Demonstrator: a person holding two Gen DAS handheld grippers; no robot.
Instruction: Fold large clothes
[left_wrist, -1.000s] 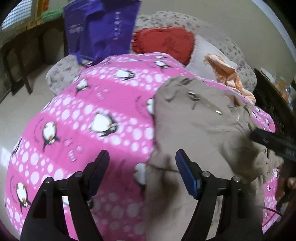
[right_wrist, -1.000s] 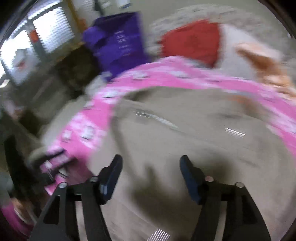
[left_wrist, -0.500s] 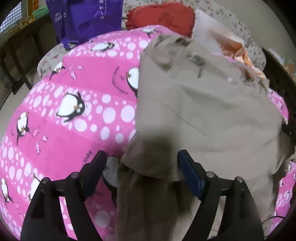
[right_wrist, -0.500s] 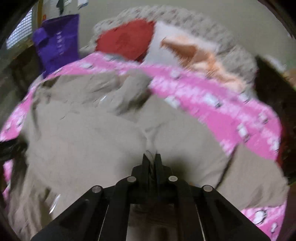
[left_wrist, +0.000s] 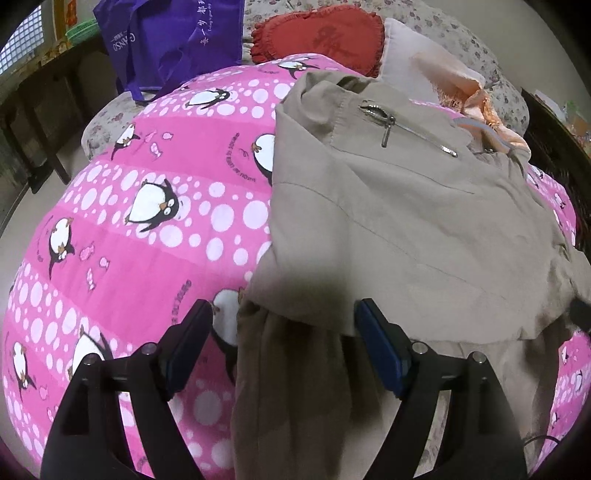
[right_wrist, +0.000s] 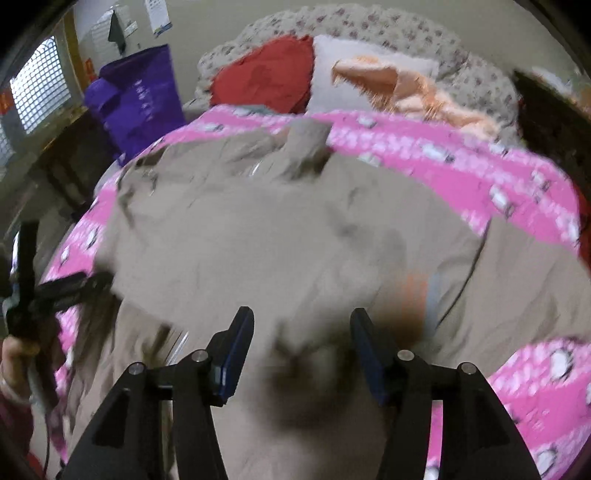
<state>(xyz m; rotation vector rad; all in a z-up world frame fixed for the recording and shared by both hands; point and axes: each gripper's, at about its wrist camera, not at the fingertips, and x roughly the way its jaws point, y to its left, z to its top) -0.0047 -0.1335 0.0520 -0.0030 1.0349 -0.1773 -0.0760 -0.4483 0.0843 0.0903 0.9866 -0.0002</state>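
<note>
A beige jacket (left_wrist: 402, 221) with a metal zipper (left_wrist: 384, 122) lies folded over on a pink penguin-print blanket (left_wrist: 147, 206). It also shows in the right wrist view (right_wrist: 288, 243), blurred. My left gripper (left_wrist: 282, 343) is open and empty, its jaws either side of the jacket's lower left edge. My right gripper (right_wrist: 301, 350) is open and empty just above the jacket's middle. The left gripper also shows at the left edge of the right wrist view (right_wrist: 55, 291).
A purple bag (left_wrist: 173, 40) stands at the far left of the bed. A red cushion (left_wrist: 317, 40), a pale pillow (right_wrist: 369, 70) and an orange cloth (right_wrist: 413, 92) lie at the head. Dark furniture (left_wrist: 554, 125) is on the right.
My right gripper, shut on the jacket half a second ago, has opened and let the fabric go. My left gripper has stayed open at the jacket's left edge, a little closer in.
</note>
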